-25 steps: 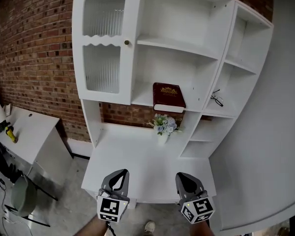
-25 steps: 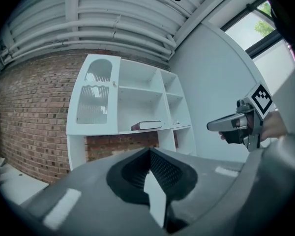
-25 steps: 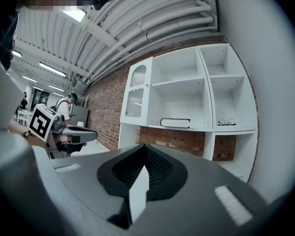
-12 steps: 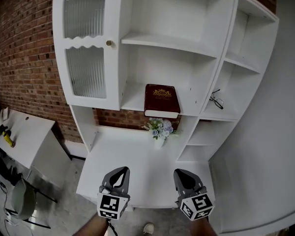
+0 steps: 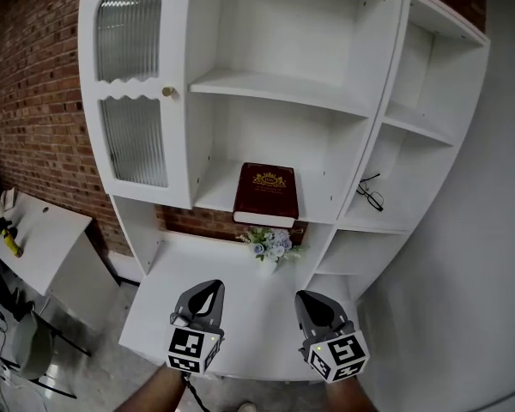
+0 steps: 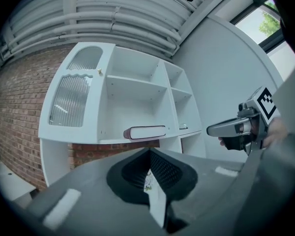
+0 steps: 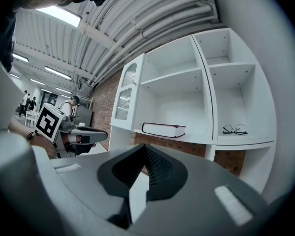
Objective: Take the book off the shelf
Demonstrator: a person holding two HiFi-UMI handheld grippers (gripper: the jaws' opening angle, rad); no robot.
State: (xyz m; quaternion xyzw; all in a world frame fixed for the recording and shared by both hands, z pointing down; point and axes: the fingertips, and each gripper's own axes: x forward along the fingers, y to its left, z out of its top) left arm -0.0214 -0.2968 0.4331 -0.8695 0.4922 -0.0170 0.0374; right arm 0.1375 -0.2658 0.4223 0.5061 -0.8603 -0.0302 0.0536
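Approach stage by the look of things, nothing grasped yet. Dark red book (image 5: 266,193) lying flat, cover up, on the lower middle shelf (image 5: 215,194) of the white unit, near end at the shelf's front edge, well apart from both grippers. Left gripper (image 5: 213,287): pressed together, nothing between the jaws. Right gripper (image 5: 303,297): likewise pressed together and empty. Both held level, side by side over the near part of the counter (image 5: 256,303), pointing at the far shelving.

To do the reach well:
- Spread the jaws of the working gripper before closing in, not at the last moment.
- Come in level at the height of the book's near end. Probably roll that gripper so the jaws close top to bottom over the book's thickness, since the seam between them stands upright in both gripper views.
- Stay above the small vase of flowers (image 5: 269,244) standing on the counter just below the book's near end; a low approach risks knocking it over.
- Stay left of the divider; no need to go near the glasses (image 5: 369,194) in the right compartment.
- Pinch deep enough to hold both covers, then draw straight toward the near side, sliding along the shelf.
- Bring the second gripper under the free end as the weight leaves the shelf; a thick hardback likely sags from a one-end pinch.
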